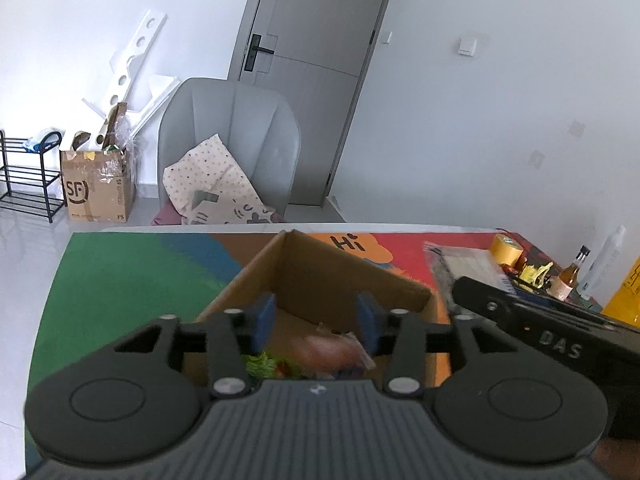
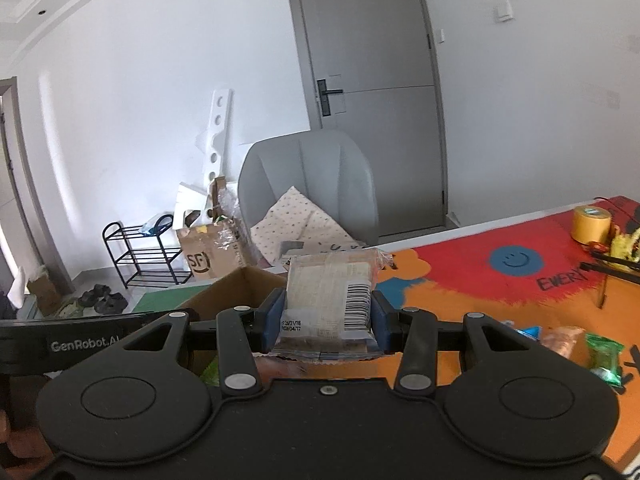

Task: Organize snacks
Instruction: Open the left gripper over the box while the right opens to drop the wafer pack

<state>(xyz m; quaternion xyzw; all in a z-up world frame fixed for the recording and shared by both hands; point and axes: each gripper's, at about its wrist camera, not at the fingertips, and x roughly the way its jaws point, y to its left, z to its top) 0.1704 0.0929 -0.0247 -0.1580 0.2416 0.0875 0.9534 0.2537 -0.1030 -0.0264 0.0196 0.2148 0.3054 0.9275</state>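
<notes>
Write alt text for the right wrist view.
The right tongs grip a clear snack packet with a barcode, held above a colourful mat beside an open cardboard box. A grey chair and door stand behind.

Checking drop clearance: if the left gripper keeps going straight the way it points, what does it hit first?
Probably the snack packets in the cardboard box: the left gripper, jaws open and empty, aims down into it. Depth is unclear, so the box's far wall could come first.

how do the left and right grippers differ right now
The left gripper is open with nothing between its pads, over the cardboard box. The right gripper is shut on a clear barcoded snack packet, held upright. Both have blue pads.
</notes>
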